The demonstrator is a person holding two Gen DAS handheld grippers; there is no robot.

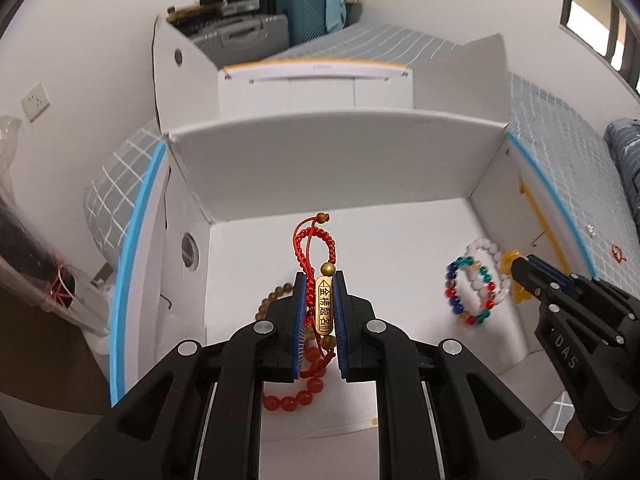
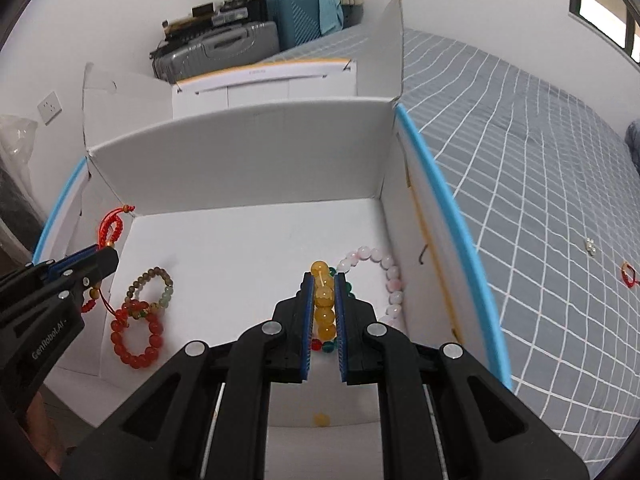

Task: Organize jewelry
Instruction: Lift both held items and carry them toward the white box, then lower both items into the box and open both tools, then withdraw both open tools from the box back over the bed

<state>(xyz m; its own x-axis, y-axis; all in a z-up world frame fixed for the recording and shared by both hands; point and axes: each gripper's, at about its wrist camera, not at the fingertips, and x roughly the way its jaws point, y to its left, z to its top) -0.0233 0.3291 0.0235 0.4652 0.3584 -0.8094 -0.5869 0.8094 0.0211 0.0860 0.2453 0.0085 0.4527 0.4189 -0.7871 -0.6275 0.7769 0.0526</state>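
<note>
red bead bracelet (image 1: 298,394) half behind hand-held gripper fingers, tiny pale trinket (image 2: 590,245) on bedspread (unidentifiable)

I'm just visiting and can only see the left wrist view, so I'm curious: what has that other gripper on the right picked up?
Observer: The right gripper is shut on a yellow bracelet, with several beads lined up between its fingers.
Operator: And the brown beads half hidden in my view?
Observer: That's a whole brown bracelet lying on the box floor, overlapping the red bracelet.
</note>
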